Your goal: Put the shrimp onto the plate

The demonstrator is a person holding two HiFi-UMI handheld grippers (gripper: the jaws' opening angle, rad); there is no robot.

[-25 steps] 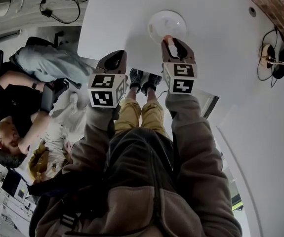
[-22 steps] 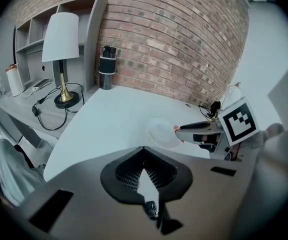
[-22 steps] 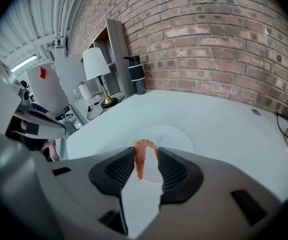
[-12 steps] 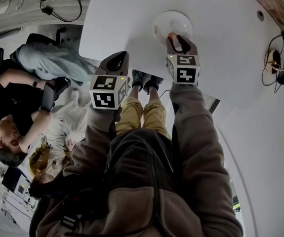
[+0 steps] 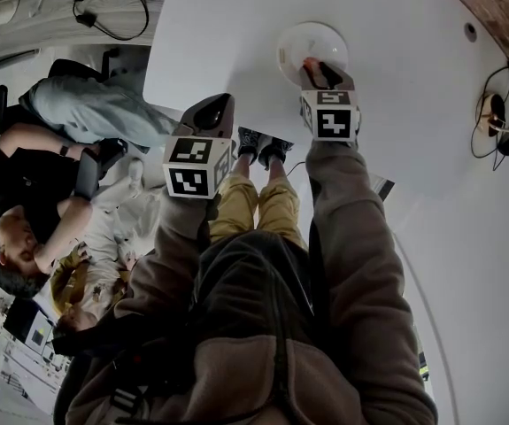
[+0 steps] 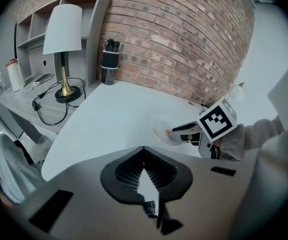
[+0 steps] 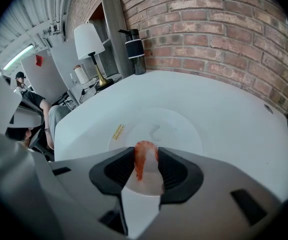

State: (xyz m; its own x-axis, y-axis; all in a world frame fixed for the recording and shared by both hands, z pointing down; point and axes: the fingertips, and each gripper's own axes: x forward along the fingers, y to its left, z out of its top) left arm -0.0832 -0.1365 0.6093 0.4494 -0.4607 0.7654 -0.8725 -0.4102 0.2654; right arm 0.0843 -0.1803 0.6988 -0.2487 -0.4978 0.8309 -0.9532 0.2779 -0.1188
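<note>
Big white round-edged table (image 5: pixel 236 25) takes up most of the head view, and it's mostly bare, so there's loads of open room on it. On its far side it runs right up against a curved brick wall (image 7: pixel 224 24). Off the left edge, another person (image 5: pixel 24 175) sits at a separate desk, well clear of everything.

The clutter sits out at the edges. A lamp (image 6: pixel 62 34) with a white shade stands off the far left corner, with a dark bottle (image 6: pixel 108 61) by the wall near it. Some cables (image 5: pixel 493 113) lie over by the right edge.

Left gripper (image 6: pixel 144 151) hangs at the table's near edge, well apart from the action. Its fingers are together with nothing between them.

Right gripper (image 7: pixel 146 159) reaches in over the table from the near edge. Its tips are over the near rim of the plate (image 7: pixel 181 134).

The plate is clear-ish white and sits a bit in from the near edge. There's bare table on every side of it, and its middle is open, with just a small yellow sticker (image 7: pixel 117 130) near the left rim.

The shrimp (image 7: pixel 145 156) is clamped between the right fingers (image 7: pixel 121 166), orange end poking forward over the plate's near part. Can't tell if it's touching the plate.
</note>
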